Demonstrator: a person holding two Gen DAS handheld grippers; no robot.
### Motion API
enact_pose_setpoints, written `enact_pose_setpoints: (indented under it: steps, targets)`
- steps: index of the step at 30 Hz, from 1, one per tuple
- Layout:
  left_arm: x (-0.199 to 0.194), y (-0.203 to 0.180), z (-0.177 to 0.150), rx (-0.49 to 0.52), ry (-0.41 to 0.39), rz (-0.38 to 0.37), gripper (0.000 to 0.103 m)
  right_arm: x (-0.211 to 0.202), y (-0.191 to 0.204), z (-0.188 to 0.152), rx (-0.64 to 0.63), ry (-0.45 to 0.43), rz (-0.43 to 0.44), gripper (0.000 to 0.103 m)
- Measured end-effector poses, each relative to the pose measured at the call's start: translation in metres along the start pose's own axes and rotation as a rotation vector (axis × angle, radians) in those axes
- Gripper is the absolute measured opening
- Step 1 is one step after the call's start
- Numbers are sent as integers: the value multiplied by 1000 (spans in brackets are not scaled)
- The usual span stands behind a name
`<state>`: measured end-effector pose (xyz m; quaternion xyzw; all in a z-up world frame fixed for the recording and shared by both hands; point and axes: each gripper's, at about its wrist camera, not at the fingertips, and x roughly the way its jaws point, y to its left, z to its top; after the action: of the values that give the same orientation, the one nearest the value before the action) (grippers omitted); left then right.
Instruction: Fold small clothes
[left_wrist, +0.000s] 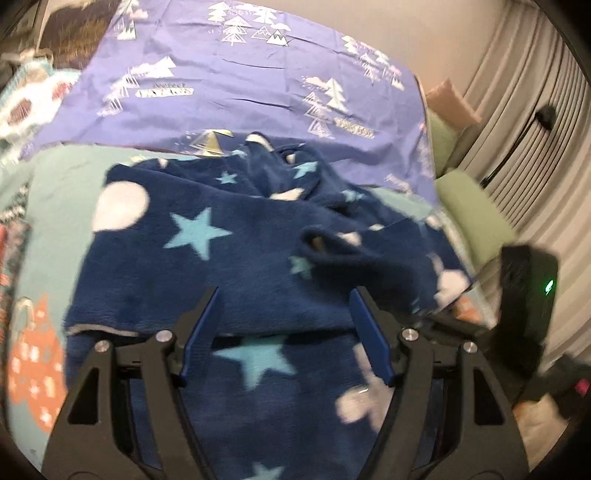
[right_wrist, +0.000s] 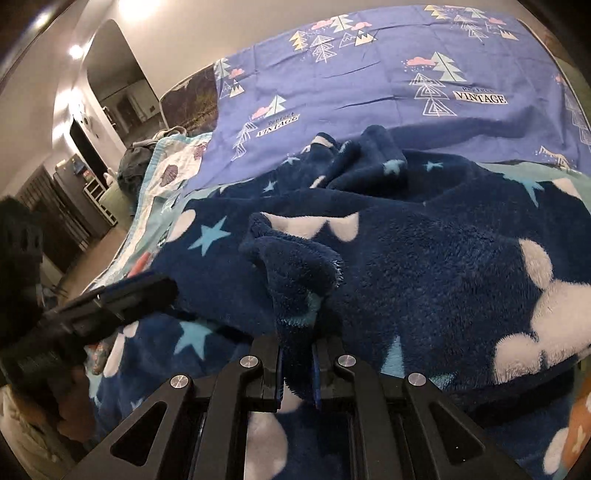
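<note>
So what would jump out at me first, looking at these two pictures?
Most likely the fluffy navy fleece garment with pale blue stars and white blobs, sprawled over the bed in the middle of both views. The right gripper at the bottom of its view has its fingers pinched on a fold of that fleece, while the left gripper hovers open above it. Behind lies a purple sheet printed with little trees.

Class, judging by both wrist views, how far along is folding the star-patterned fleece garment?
Done: part of the fleece garment already lies doubled over itself on the bed. In hand: the right hand-held gripper pinches a bunched edge; the left hand-held gripper is open above it. Left: flattening the crumpled far end and finishing the folds.
</note>
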<state>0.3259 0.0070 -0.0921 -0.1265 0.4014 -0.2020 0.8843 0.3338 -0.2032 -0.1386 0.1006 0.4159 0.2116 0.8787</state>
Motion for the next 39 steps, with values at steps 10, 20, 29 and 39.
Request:
enact_pose_setpoints:
  steps: [10,20,29,39]
  targets:
    - [58,-26,15,-125,181,-121,83,-9,18,-6,-40,-16,58,30]
    - [41,-50,41,-11,109,-48,12,-21,8,-6,-15,-27,50,36]
    - [-39,-16,82,149,-95,161,12,-88,-28,7,-69,-129,-275,63]
    - [-25,42,74,65,-29,232,12,-63,-74,-2,23,8,-423,63]
